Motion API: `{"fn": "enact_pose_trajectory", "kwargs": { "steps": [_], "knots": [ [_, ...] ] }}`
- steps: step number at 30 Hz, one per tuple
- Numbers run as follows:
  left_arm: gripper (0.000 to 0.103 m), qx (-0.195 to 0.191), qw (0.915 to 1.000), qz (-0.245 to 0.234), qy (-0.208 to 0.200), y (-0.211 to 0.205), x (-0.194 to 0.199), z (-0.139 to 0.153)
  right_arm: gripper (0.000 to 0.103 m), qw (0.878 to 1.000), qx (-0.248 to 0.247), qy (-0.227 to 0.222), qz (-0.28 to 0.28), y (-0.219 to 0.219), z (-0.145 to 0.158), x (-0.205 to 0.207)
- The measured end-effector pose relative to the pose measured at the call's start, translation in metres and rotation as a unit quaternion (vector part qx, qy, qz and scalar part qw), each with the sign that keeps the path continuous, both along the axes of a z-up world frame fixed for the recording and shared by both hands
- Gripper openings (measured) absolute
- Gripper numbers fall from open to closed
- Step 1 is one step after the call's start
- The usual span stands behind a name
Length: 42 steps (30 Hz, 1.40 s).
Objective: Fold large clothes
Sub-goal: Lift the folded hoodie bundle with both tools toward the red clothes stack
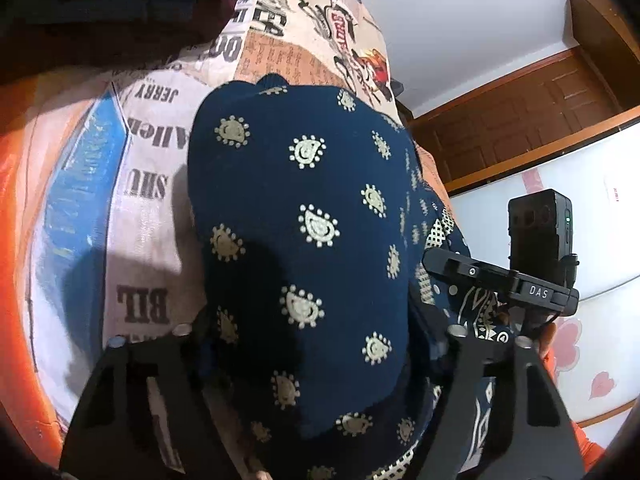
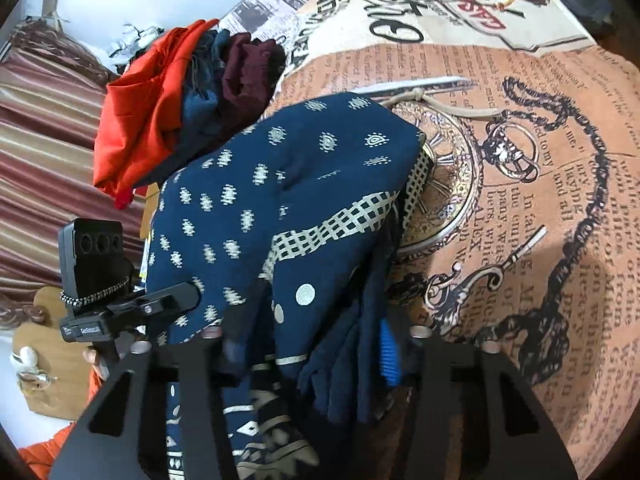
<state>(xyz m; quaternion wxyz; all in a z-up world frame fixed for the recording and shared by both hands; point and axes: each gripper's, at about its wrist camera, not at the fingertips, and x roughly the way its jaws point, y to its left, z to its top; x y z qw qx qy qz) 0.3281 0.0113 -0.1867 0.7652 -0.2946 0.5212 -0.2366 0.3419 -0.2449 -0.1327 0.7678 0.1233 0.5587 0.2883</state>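
Both grippers tilt downward over the bed. The left gripper (image 1: 320, 344) has the navy patterned garment (image 1: 304, 208) bunched between its fingers, apparently pinched. The right gripper (image 2: 316, 344) clamps the same cloth (image 2: 280, 184). Beyond the fingers lie a newspaper-print bedspread (image 2: 520, 160) and piled clothes (image 2: 180, 96).

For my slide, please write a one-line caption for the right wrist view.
Right claw around a folded navy patterned garment on a newspaper-print bedspread, clothes pile behind.
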Motion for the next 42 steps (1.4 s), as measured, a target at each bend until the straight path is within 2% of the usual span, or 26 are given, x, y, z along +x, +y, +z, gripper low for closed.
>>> {"fn": "enact_pose_trajectory", "kwargs": {
  "steps": [4, 9, 12, 16, 21, 24, 28, 32, 35, 39, 42],
  "knots": [
    [0.058, 0.026, 0.9993, -0.010, -0.024, -0.002, -0.005, 0.022, 0.028, 1.000, -0.007, -0.013, -0.004, 0.005, 0.016, -0.012],
    [0.055, 0.038, 0.9976, -0.006, -0.057, 0.012, -0.016, 0.056, 0.027, 0.998, -0.023, -0.064, 0.013, 0.029, 0.049, -0.029],
    [0.055, 0.051, 0.9943, 0.004, -0.094, 0.030, -0.025, 0.093, 0.027, 0.994, -0.026, -0.102, 0.025, 0.047, 0.076, -0.037],
    [0.055, 0.072, 0.9848, 0.025, -0.156, 0.059, -0.037, 0.148, 0.027, 0.986, -0.012, -0.163, 0.042, 0.078, 0.125, -0.046],
    [0.055, 0.098, 0.9673, 0.060, -0.226, 0.111, -0.041, 0.219, 0.027, 0.970, 0.021, -0.231, 0.078, 0.130, 0.185, -0.041],
    [0.055, 0.110, 0.9593, 0.079, -0.248, 0.145, -0.031, 0.249, 0.027, 0.962, 0.034, -0.256, 0.085, 0.157, 0.209, -0.031],
    [0.056, 0.127, 0.9522, 0.101, -0.259, 0.188, -0.002, 0.271, 0.027, 0.956, 0.045, -0.275, 0.090, 0.198, 0.228, -0.005],
    [0.056, 0.140, 0.9507, 0.116, -0.251, 0.226, 0.033, 0.273, 0.027, 0.958, 0.055, -0.266, 0.087, 0.236, 0.224, 0.034],
    [0.057, 0.148, 0.9539, 0.124, -0.230, 0.248, 0.077, 0.254, 0.028, 0.962, 0.054, -0.254, 0.083, 0.256, 0.210, 0.058],
    [0.058, 0.155, 0.9638, 0.130, -0.174, 0.272, 0.136, 0.202, 0.028, 0.973, 0.030, -0.219, 0.061, 0.281, 0.169, 0.102],
    [0.067, 0.184, 0.9641, 0.124, -0.146, 0.283, 0.166, 0.162, 0.031, 0.981, 0.008, -0.189, 0.052, 0.295, 0.132, 0.134]
  ]
}}
